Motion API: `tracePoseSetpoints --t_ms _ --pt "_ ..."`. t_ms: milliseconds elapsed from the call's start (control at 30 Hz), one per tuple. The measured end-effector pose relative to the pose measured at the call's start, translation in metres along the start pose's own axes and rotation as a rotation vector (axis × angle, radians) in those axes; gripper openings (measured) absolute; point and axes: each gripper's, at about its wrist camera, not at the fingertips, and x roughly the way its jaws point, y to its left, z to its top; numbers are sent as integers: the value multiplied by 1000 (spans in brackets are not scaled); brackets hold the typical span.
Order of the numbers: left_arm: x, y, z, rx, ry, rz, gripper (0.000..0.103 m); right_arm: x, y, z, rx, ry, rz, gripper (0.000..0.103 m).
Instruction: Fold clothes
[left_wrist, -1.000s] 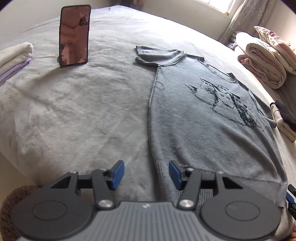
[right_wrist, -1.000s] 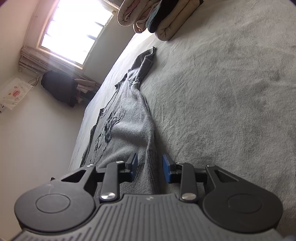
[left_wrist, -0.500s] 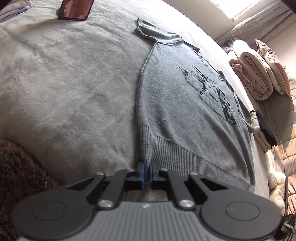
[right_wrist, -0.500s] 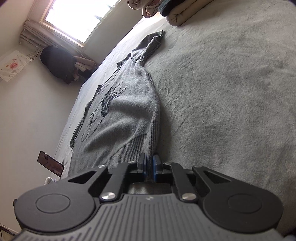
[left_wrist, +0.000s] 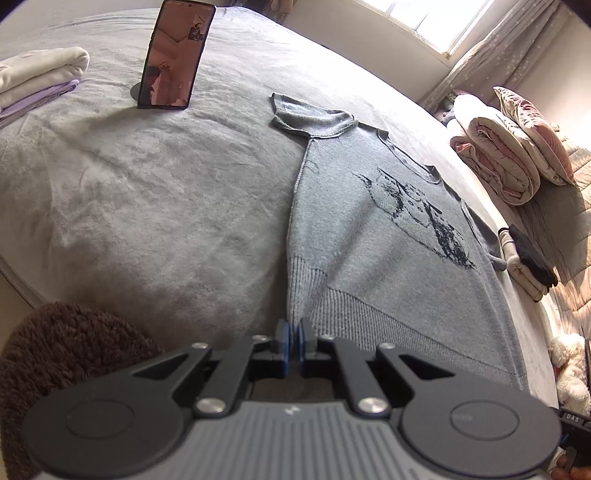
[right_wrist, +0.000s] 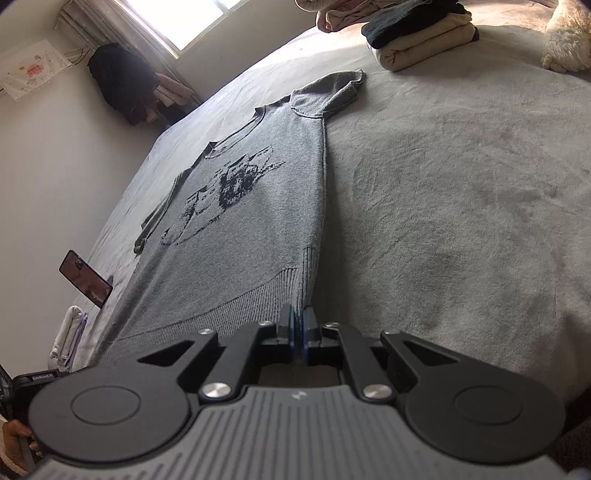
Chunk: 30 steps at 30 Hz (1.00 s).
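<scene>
A grey short-sleeved knit sweater (left_wrist: 373, 236) with a dark print lies face up on the grey bed, neck away from me; it also shows in the right wrist view (right_wrist: 251, 206). My left gripper (left_wrist: 294, 341) is shut on the sweater's left hem corner, lifting the ribbed edge into a small ridge. My right gripper (right_wrist: 298, 334) is shut on the right hem corner, also slightly raised. The hem stretches between the two grippers.
A phone (left_wrist: 173, 55) stands propped at the back left, next to folded white and lilac clothes (left_wrist: 37, 79). Folded quilts (left_wrist: 506, 155) and a folded stack (right_wrist: 417, 37) lie past the sweater's right side. A brown fluffy rug (left_wrist: 62, 365) lies by the bed edge.
Both grippers went from open around the hem corners to shut on them. They have since lifted the corners slightly and the views tilted up toward the sweater.
</scene>
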Motion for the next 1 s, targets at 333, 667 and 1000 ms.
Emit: tracePoseSetpoints --t_ms 333,667,1000 --pt "25 8 -9 13 40 70 8 24 -9 -5 -15 69 -61 7" --pt "9 -9 17 52 -73 53 35 29 -18 26 -1 101 82 43" --pt "58 -93 38 185 -20 -92 37 79 -62 82 203 139 317 43"
